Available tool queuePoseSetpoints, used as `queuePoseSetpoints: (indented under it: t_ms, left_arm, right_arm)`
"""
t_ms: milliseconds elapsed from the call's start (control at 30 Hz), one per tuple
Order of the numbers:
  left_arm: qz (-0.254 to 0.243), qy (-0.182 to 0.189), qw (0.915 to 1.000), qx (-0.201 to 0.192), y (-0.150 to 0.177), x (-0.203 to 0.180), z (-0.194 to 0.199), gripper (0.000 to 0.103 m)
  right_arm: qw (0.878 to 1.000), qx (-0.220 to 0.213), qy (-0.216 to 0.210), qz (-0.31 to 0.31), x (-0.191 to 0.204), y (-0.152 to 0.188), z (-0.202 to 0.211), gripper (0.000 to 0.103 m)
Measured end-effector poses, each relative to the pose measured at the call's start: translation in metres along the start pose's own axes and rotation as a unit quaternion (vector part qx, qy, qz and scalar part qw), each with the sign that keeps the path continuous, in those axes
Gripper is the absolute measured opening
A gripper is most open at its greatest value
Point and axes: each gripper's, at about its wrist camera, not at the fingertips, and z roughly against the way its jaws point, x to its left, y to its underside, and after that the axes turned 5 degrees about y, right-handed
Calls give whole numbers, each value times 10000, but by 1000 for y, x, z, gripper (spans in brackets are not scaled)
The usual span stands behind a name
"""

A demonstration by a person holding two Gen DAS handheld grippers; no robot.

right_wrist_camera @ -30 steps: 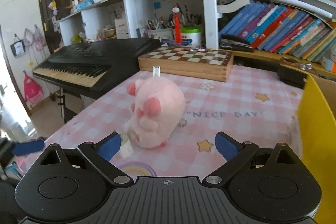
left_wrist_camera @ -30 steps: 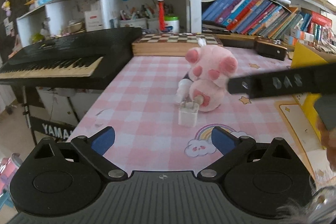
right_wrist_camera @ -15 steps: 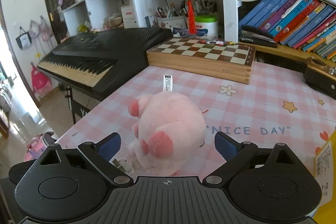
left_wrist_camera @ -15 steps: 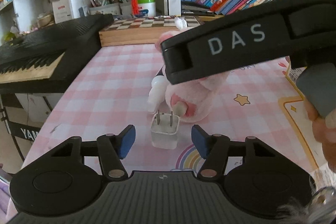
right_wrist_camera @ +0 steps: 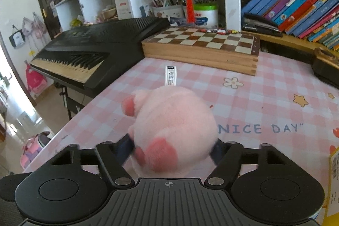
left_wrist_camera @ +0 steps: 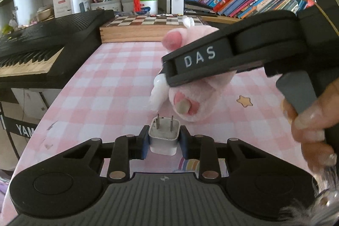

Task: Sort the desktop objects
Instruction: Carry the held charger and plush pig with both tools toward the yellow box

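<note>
A white charger plug [left_wrist_camera: 164, 138] stands on the pink checked tablecloth [left_wrist_camera: 110, 86], prongs up, and my left gripper [left_wrist_camera: 163, 141] is shut on its sides. Just beyond it lies a pink plush toy [left_wrist_camera: 197, 103] with a small white piece [left_wrist_camera: 157, 92] beside it. In the right wrist view the plush toy [right_wrist_camera: 173, 120] fills the space between the fingers of my right gripper [right_wrist_camera: 171, 149]; its jaws are closing and the blue pads touch both flanks of the toy. The right gripper's black body [left_wrist_camera: 211, 60] crosses the left wrist view, held by a hand [left_wrist_camera: 311, 120].
A black keyboard [left_wrist_camera: 42, 39] borders the table's left side. A wooden chessboard box [right_wrist_camera: 201, 46] lies at the back, under shelves of books and pen pots. A black case [right_wrist_camera: 326, 69] sits at the back right, a yellow box [right_wrist_camera: 333, 173] at the right edge.
My left gripper moved up to the charger plug and shut on it. My right gripper came forward over the plush toy and its jaws narrowed onto the toy's sides.
</note>
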Motion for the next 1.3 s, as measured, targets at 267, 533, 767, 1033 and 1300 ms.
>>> queuePoseSetpoints:
  t_ms: [267, 533, 767, 1033, 1300]
  left_arm:
    - [204, -39, 9998, -46, 4, 5, 36, 26]
    - [323, -42, 9992, -229, -1, 4, 78, 26]
    - [470, 23, 9981, -395, -5, -1, 114, 26]
    - [557, 95, 9964, -631, -7, -9, 158, 26]
    - [423, 218, 9960, -759, -11, -20, 192, 26]
  right_arm:
    - [9996, -266, -73, -18, -2, 1, 32, 65]
    - [9985, -502, 17, -210, -10, 4, 75, 65]
    - [9983, -569, 2, -156, -14, 10, 116, 65]
    - [9967, -792, -29, 151, -11, 25, 164, 65]
    - [9970, -717, -220, 183, -17, 45, 201, 65]
